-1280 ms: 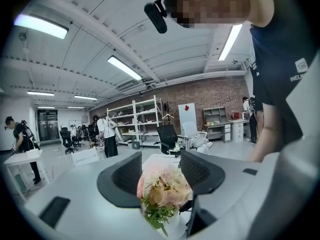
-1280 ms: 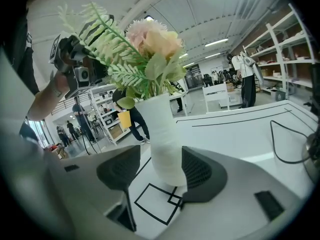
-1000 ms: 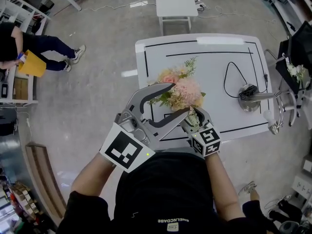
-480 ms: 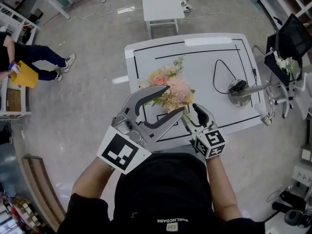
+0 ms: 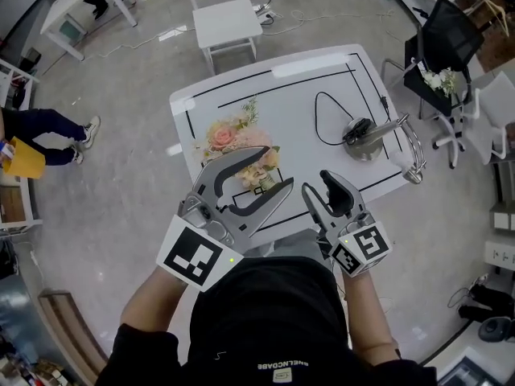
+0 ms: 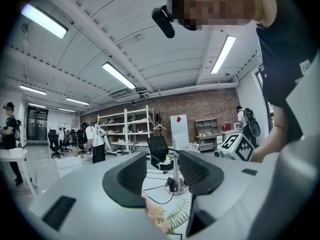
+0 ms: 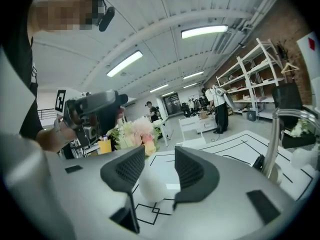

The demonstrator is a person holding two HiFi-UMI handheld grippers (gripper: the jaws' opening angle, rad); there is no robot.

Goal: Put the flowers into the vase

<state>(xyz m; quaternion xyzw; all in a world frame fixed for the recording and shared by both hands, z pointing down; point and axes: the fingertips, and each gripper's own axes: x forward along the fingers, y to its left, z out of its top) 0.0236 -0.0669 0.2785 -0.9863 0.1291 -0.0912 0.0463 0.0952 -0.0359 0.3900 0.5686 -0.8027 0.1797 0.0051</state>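
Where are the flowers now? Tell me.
Head view: the flowers stand on the left part of the white table, just beyond the left tongs and left of the black cable loop.

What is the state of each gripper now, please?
Left gripper: open, holding nothing.
Right gripper: open, jaws just closing partly, holding nothing; the white vase stands beyond them.

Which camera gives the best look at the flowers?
The head view: the flowers show from above, nearly whole, on the white table. The right gripper view shows them small and side-on, far left of centre; the left gripper view catches only a few petals and a fern leaf at its bottom edge.
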